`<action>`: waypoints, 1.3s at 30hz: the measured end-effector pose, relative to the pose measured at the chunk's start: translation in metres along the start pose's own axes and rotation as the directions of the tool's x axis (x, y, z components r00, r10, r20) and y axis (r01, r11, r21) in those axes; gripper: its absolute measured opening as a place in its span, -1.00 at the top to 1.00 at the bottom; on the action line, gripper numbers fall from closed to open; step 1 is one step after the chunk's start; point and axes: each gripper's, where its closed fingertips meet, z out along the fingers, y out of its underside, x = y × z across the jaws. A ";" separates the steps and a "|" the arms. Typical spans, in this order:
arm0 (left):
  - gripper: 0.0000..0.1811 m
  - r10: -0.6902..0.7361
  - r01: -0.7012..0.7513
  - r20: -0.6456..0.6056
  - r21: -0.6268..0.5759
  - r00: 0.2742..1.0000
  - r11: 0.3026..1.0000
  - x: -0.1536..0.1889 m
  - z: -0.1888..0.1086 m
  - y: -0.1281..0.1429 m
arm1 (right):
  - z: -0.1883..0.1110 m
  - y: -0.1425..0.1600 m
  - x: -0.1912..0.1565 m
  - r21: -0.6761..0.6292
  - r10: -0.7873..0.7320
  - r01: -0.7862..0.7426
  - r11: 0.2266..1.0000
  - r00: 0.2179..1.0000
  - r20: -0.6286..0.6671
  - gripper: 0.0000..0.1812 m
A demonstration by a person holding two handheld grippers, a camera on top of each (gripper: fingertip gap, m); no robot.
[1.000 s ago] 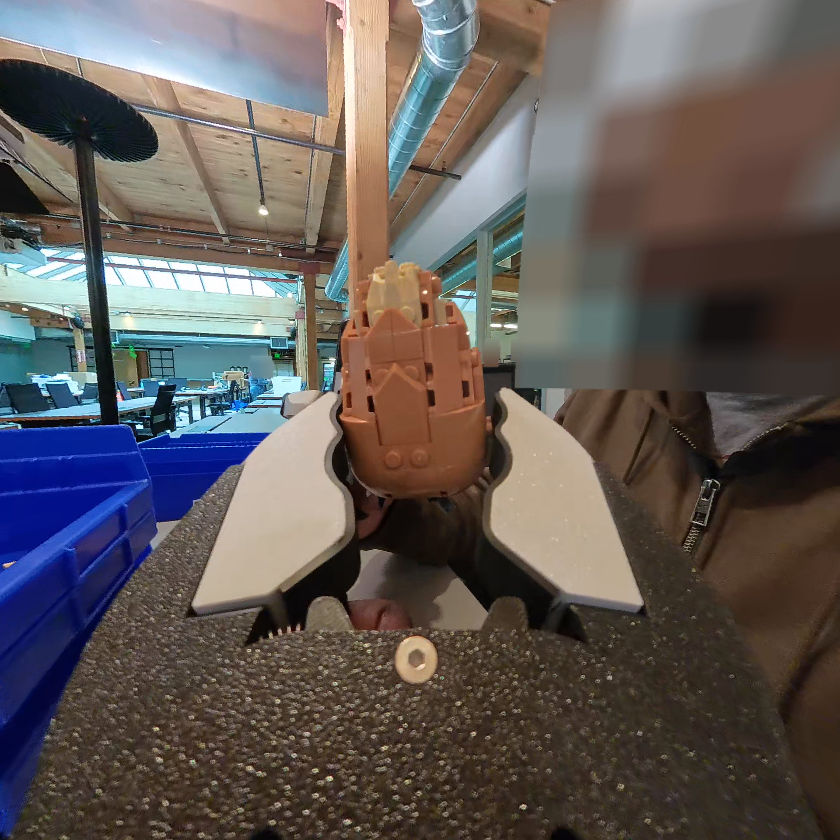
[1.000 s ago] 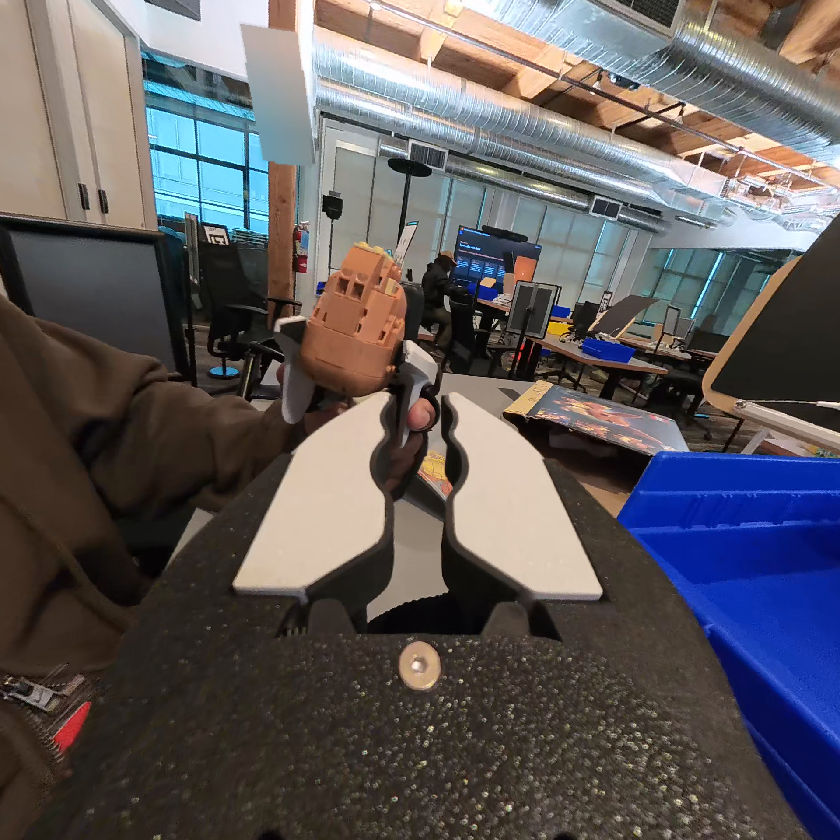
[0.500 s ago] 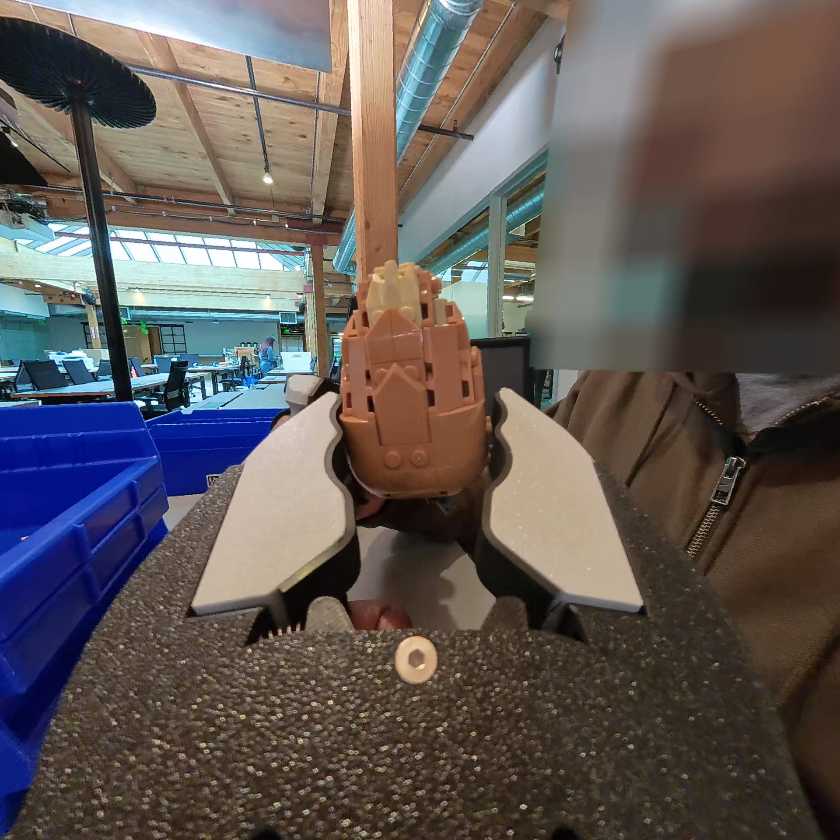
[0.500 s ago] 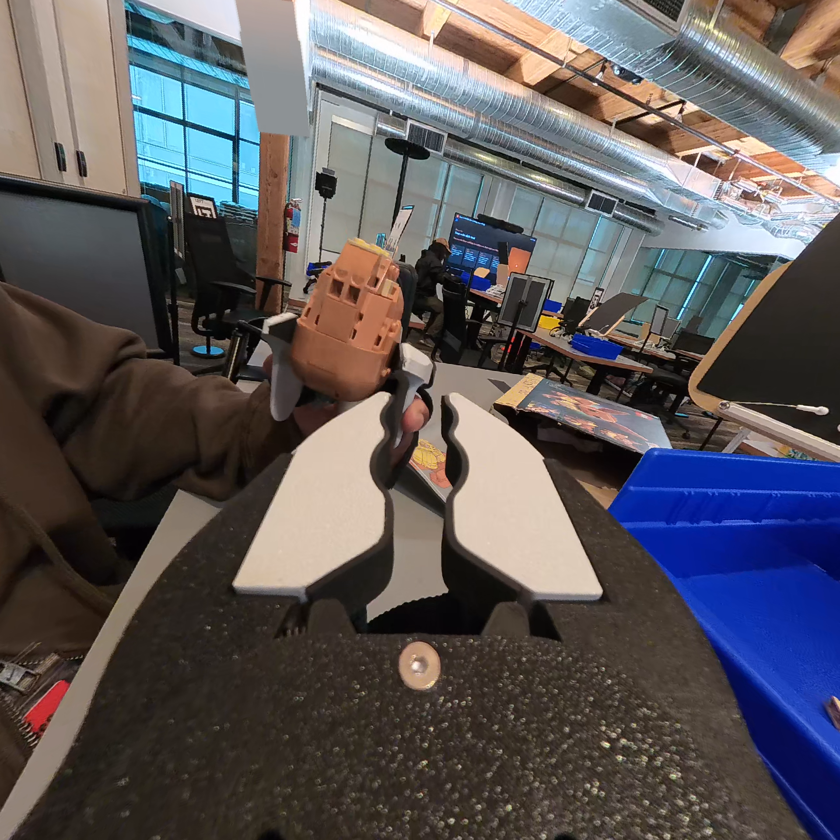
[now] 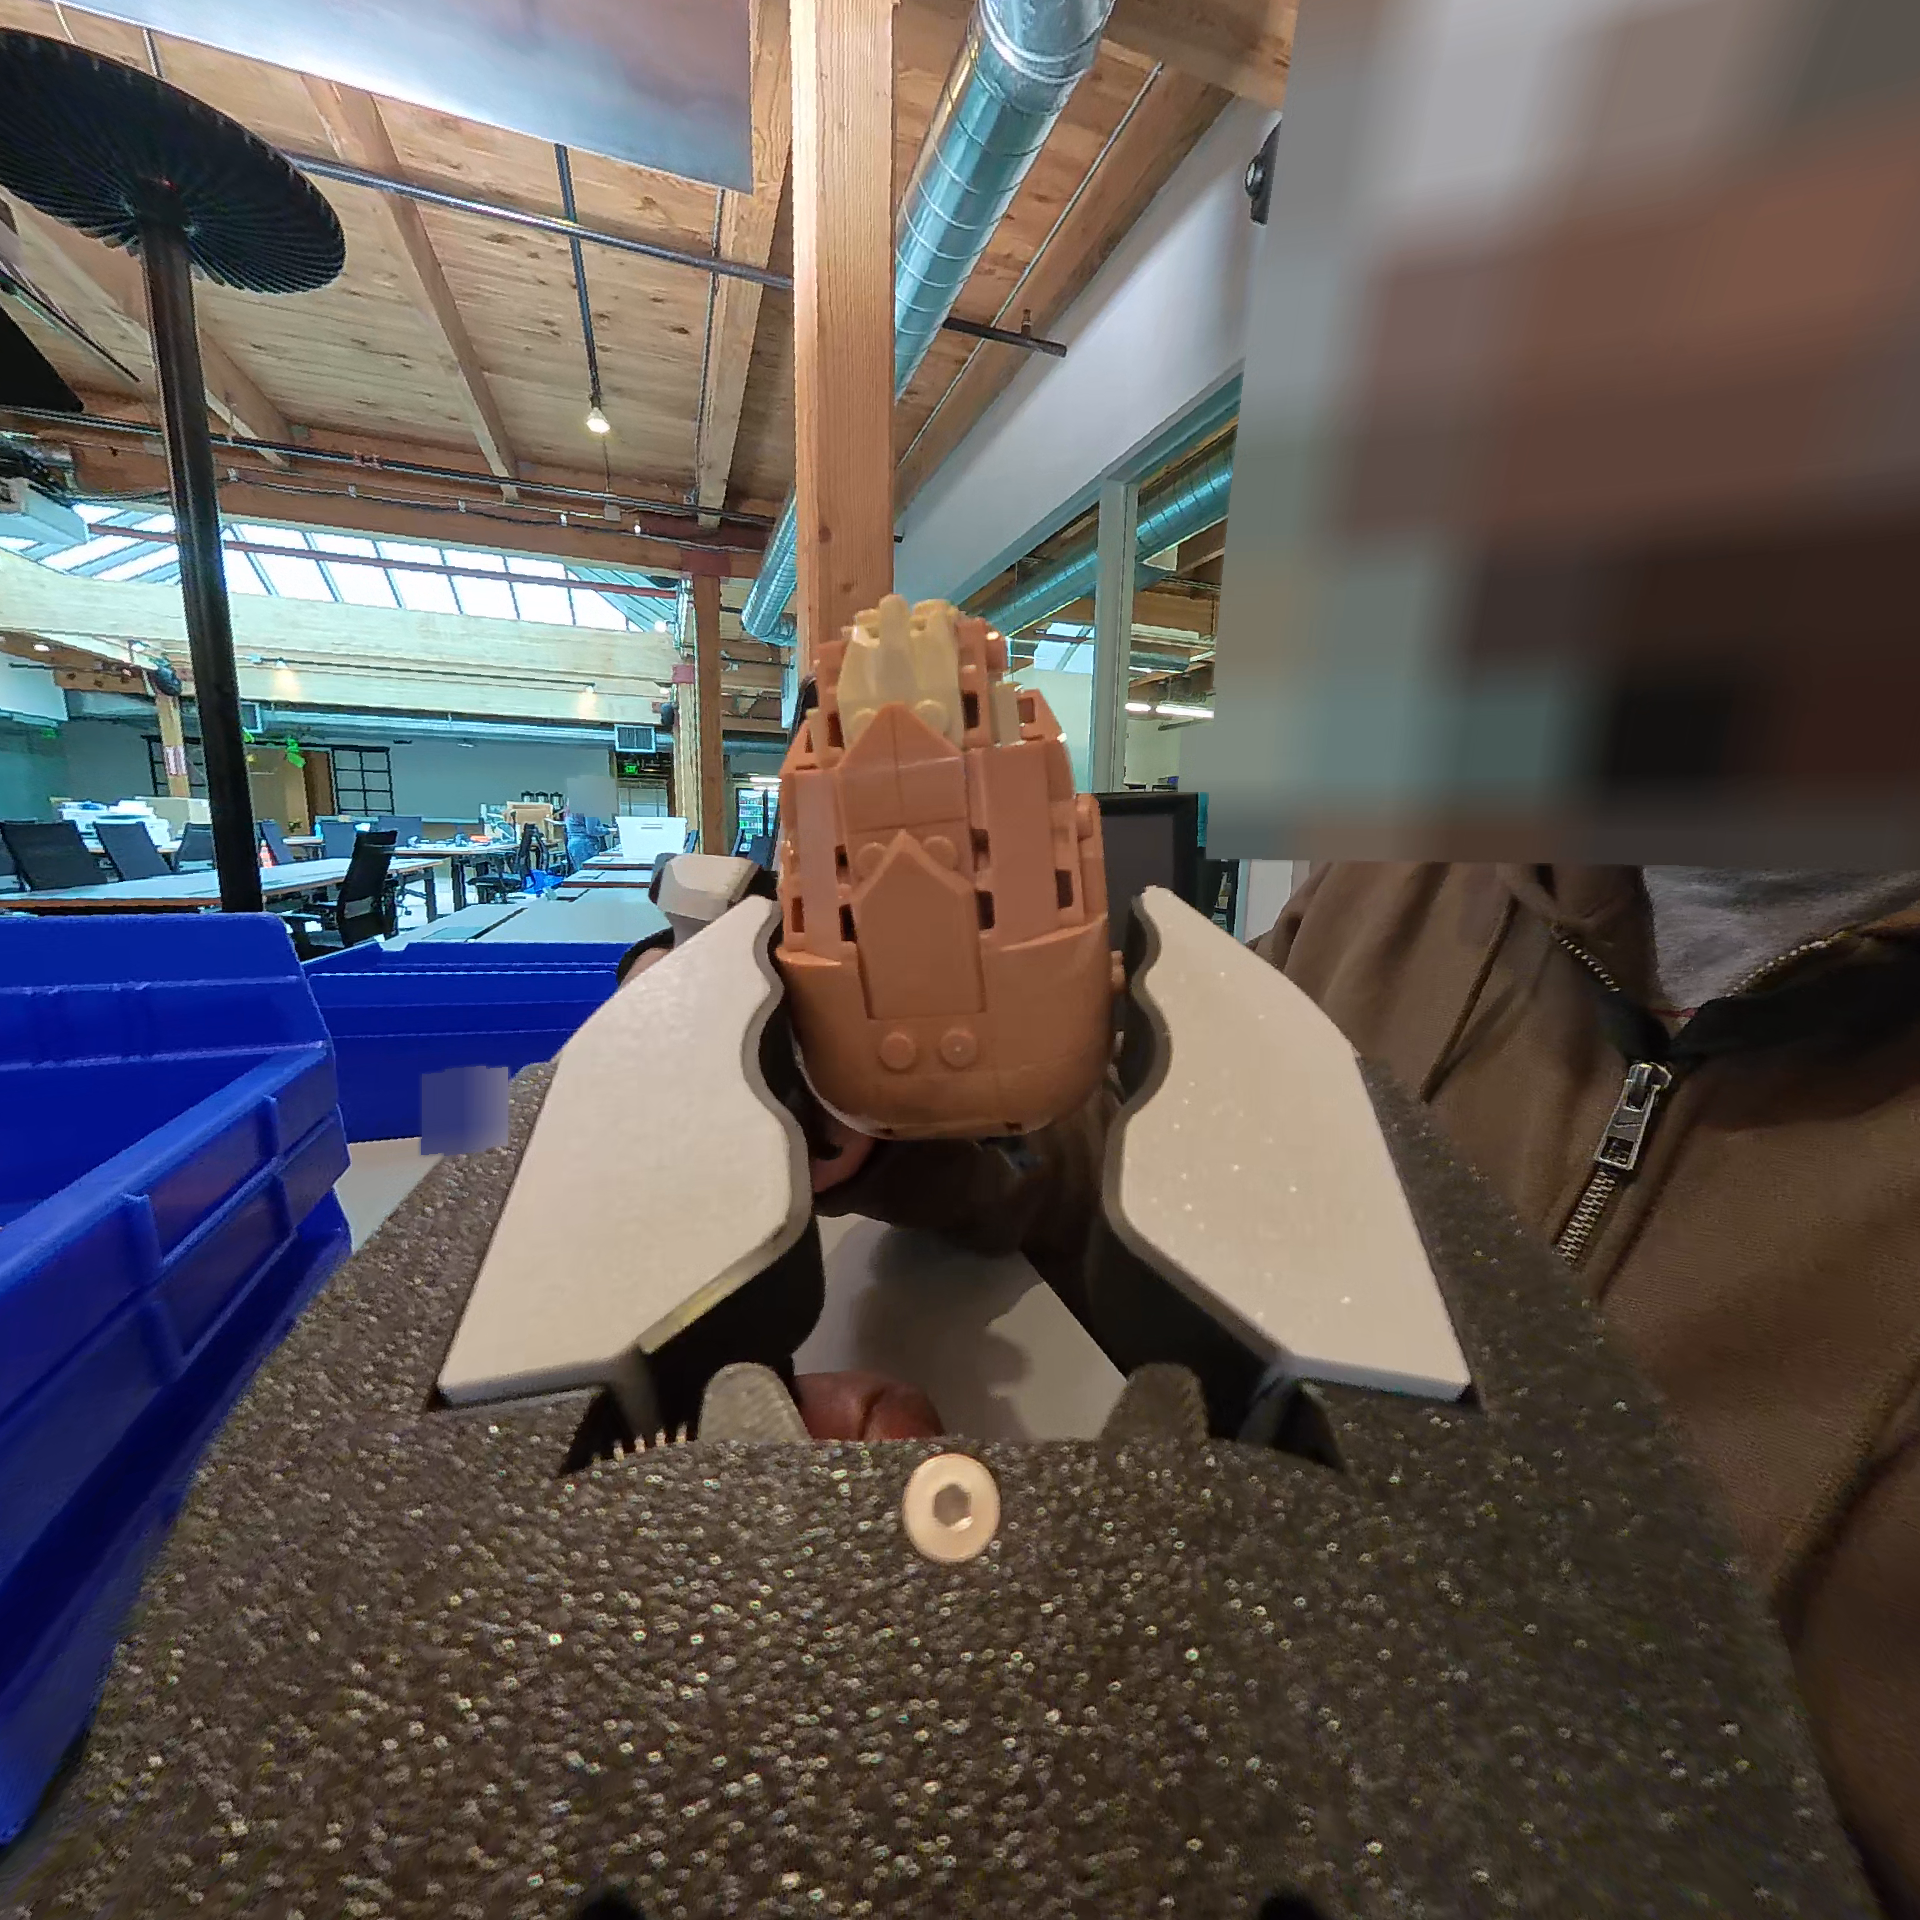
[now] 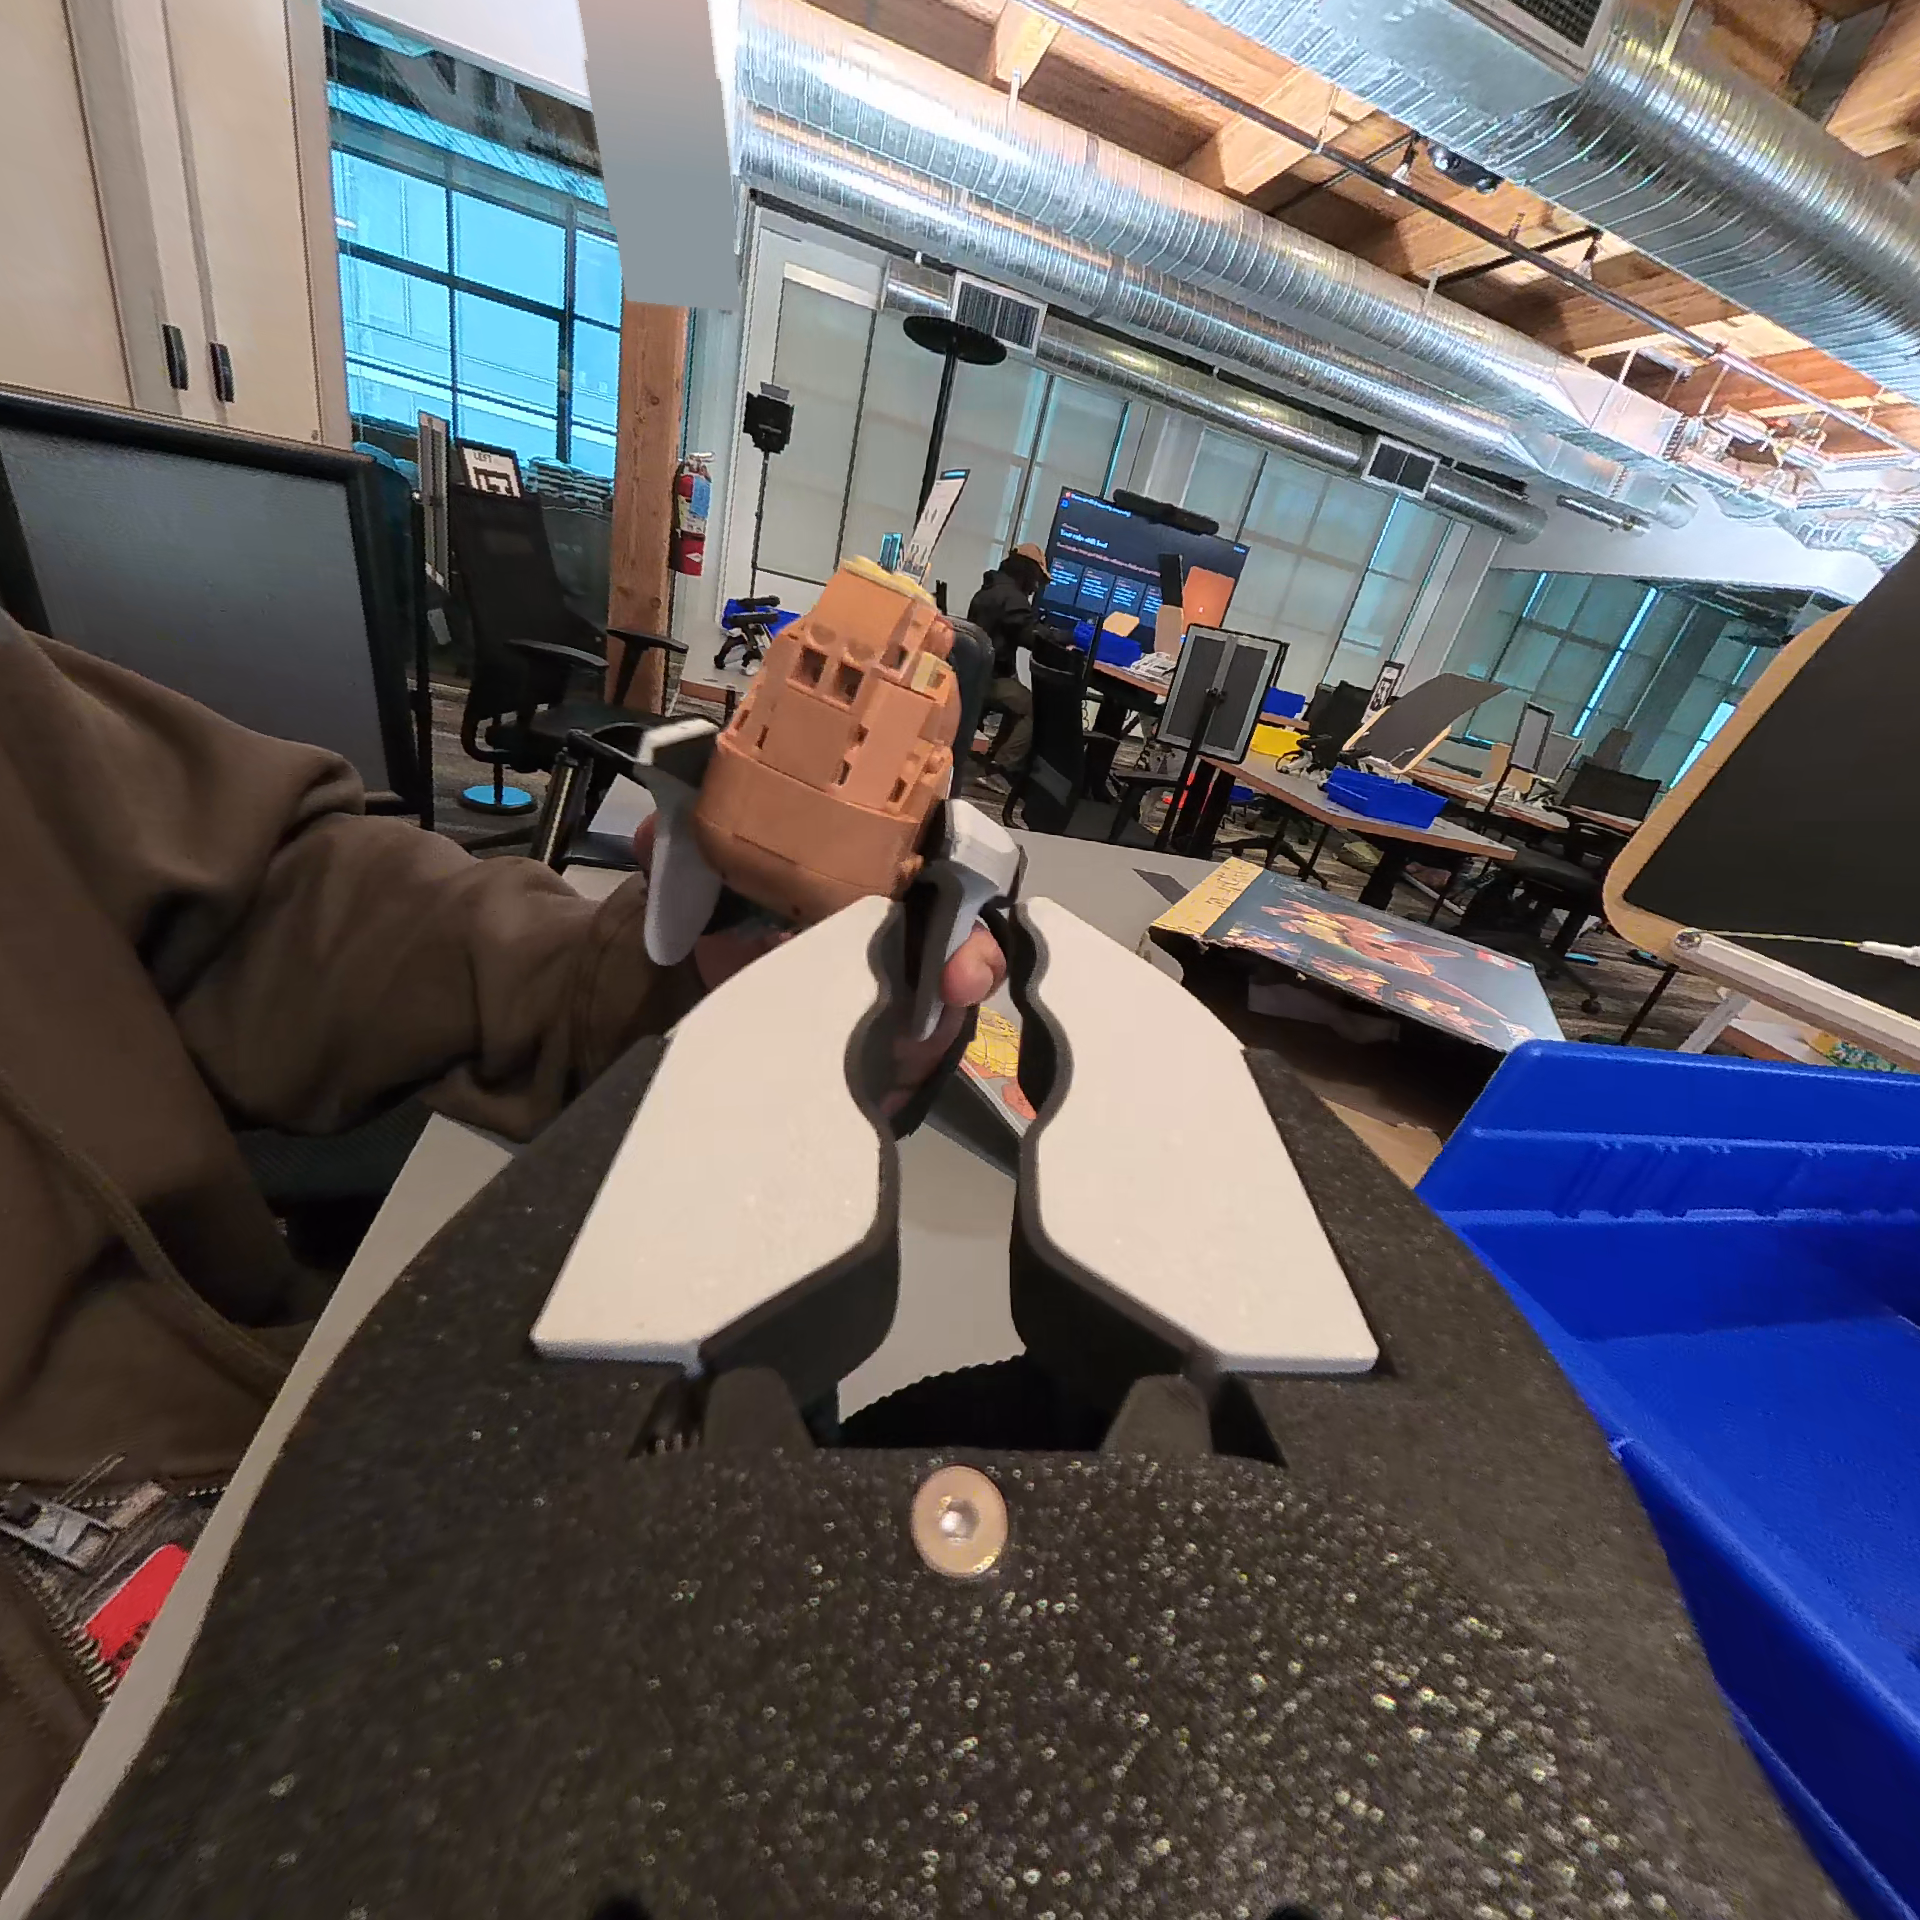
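A tan brick-built model [image 5: 935,935] with cream pieces on top sits upright between the fingers of my left gripper [image 5: 951,914], which is shut on its rounded lower body. In the right wrist view the model [image 6: 831,769] and the left gripper [image 6: 821,842] are held up by a hand in a brown sleeve, just ahead and left of my right gripper [image 6: 956,925]. The right gripper is empty, its jaws a narrow gap apart. One of its grey fingertips [image 5: 707,883] shows behind the model in the left wrist view.
Blue bins stand at the left in the left wrist view [image 5: 156,1143] and at the right in the right wrist view [image 6: 1714,1247]. A flat printed box [image 6: 1351,956] lies on the grey table [image 6: 1091,862]. A person in a brown jacket [image 5: 1662,1247] is close by. A dark tilted board [image 6: 1818,779] is at right.
Both views have shifted a little. The model stays gripped in the left gripper, and the right gripper's jaw gap is unchanged.
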 end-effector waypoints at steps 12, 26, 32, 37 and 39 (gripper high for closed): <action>0.33 -0.012 0.012 0.005 0.009 1.000 1.000 -0.001 0.000 0.000 | 0.002 0.000 -0.004 -0.004 -0.002 0.002 1.000 1.000 0.014 0.78; 0.33 -0.202 0.186 0.091 0.157 0.975 0.970 -0.019 0.001 -0.005 | 0.009 0.001 -0.018 -0.075 -0.388 0.381 0.921 0.915 -0.109 0.78; 0.33 -0.245 0.244 -0.017 0.182 0.969 0.953 -0.002 0.005 -0.008 | 0.012 0.001 -0.025 -0.074 -0.399 0.394 0.916 0.912 -0.093 0.76; 0.33 -0.163 0.192 -0.204 0.129 0.965 0.973 0.034 0.008 -0.009 | 0.010 -0.008 -0.039 -0.024 -0.449 0.449 0.893 0.890 -0.082 0.76; 0.33 -0.147 0.176 -0.235 0.109 0.961 0.978 0.040 0.009 -0.007 | 0.010 -0.010 -0.044 -0.008 -0.460 0.461 0.887 0.885 -0.074 0.76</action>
